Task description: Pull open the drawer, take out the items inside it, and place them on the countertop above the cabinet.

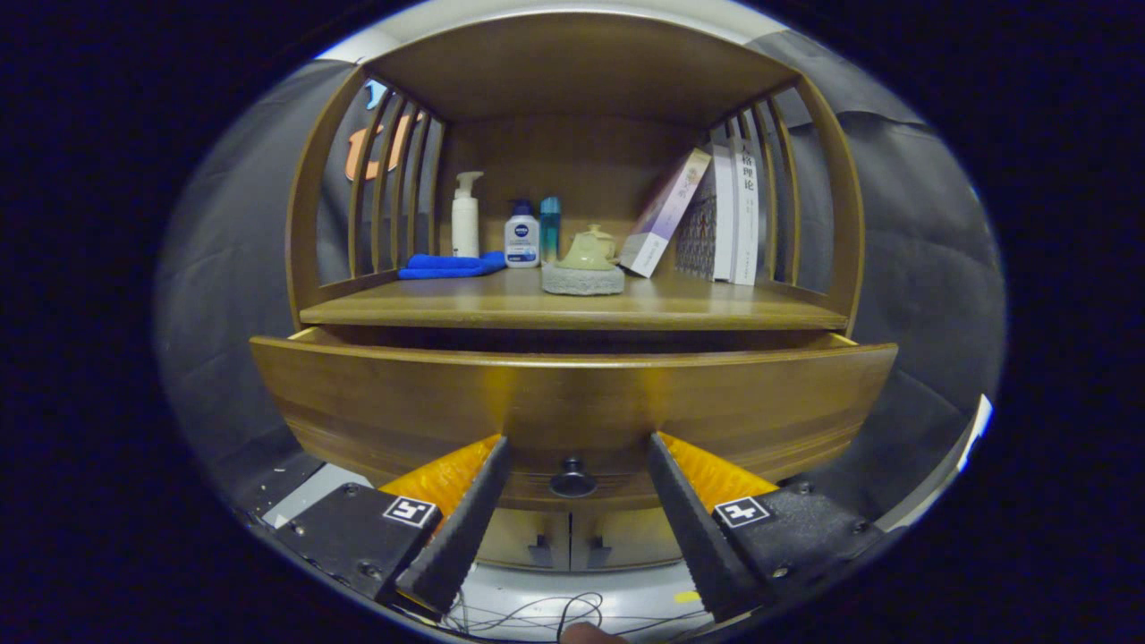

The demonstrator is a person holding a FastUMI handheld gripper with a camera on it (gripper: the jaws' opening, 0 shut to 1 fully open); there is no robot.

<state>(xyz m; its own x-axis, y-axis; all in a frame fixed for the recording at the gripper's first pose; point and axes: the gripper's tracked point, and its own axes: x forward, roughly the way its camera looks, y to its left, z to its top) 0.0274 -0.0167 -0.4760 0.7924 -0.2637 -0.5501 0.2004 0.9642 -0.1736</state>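
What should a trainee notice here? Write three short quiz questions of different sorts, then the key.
1. True or false: the fingers of the gripper are shut on the small round dark drawer knob.
2. What sits on the grey stone coaster? A: white pump bottle. B: pale green ceramic teapot. C: folded blue cloth.
3. Fill in: the brown wooden drawer is ___ (shut / partly pulled out).
Key: 1 false, they stand open either side of it. 2 B. 3 partly pulled out.
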